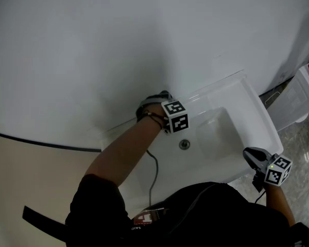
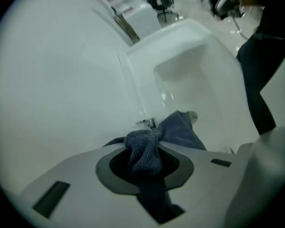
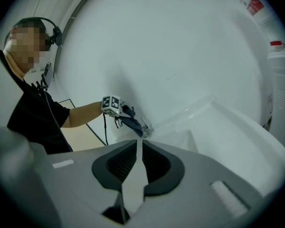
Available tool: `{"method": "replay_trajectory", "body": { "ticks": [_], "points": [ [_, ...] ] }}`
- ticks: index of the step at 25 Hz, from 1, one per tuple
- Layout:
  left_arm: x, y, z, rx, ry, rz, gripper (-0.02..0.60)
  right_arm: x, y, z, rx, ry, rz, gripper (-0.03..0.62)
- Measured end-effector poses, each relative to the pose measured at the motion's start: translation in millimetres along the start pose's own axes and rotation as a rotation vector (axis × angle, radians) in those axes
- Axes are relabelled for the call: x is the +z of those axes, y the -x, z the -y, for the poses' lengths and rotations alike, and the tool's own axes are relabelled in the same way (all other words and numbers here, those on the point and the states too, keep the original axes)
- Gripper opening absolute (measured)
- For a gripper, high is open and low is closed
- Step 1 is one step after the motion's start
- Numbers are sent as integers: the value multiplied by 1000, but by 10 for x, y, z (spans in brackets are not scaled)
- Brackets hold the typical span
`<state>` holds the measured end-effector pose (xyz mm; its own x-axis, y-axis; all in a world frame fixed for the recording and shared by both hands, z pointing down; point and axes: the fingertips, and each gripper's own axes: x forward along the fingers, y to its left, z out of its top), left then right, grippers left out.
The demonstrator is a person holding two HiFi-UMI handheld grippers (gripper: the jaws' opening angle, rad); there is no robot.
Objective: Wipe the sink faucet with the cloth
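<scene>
My left gripper (image 2: 145,147) is shut on a bunched blue-grey cloth (image 2: 179,132), which hangs down past the jaw tips. Just beyond the cloth stands the small chrome faucet (image 2: 147,123) at the back rim of the white sink (image 2: 190,68). In the head view the left gripper (image 1: 165,107) points down over the sink's (image 1: 247,99) back rim and hides the faucet. From the right gripper view the cloth (image 3: 132,123) touches the faucet (image 3: 145,127). My right gripper (image 3: 139,144) is shut and empty, held beside the sink's front right corner (image 1: 255,157).
The drain (image 1: 184,144) lies in the middle of the basin. A white wall (image 1: 118,45) rises behind the sink. A white bin (image 1: 298,99) stands to the right on a marble floor (image 1: 298,138). A cable (image 1: 153,174) hangs from my left arm.
</scene>
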<state>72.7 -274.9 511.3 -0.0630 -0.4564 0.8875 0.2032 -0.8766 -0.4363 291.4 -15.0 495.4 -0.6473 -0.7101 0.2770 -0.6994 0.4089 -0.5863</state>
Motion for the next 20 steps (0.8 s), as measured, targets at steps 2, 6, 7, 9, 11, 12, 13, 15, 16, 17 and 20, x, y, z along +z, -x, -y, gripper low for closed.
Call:
{"method": "replay_trajectory", "body": {
  "ticks": [2, 6, 7, 9, 11, 12, 13, 15, 16, 17, 20],
  "points": [
    [-105, -268, 16, -89, -77, -166, 72, -7, -68, -48, 20, -1, -3, 35],
    [-246, -435, 114, -278, -147, -344, 74, 27, -78, -70, 31, 16, 0, 35],
    [-271, -458, 147, -312, -159, -387, 74, 27, -44, -58, 27, 14, 3, 34],
    [-311, -519, 205, -368, -168, -470, 75, 22, 36, -22, 16, 9, 14, 35],
    [-306, -622, 241, -397, -163, -524, 75, 10, 124, 6, 6, 2, 27, 35],
    [-300, -666, 262, -402, -165, -548, 75, -4, 168, 18, 0, -3, 32, 35],
    [-302, -698, 282, -402, -179, -576, 75, -22, 209, 35, -6, -9, 37, 35],
    [-326, -725, 319, -403, -224, -630, 75, -61, 269, 76, -16, -22, 46, 35],
    [-345, -702, 345, -421, -240, -645, 75, -78, 288, 92, -19, -28, 51, 35],
    [-374, -641, 378, -459, -246, -654, 75, -91, 298, 108, -20, -31, 56, 34],
    [-408, -413, 392, -579, -229, -604, 75, -127, 277, 201, -28, -29, 60, 35]
  ]
}}
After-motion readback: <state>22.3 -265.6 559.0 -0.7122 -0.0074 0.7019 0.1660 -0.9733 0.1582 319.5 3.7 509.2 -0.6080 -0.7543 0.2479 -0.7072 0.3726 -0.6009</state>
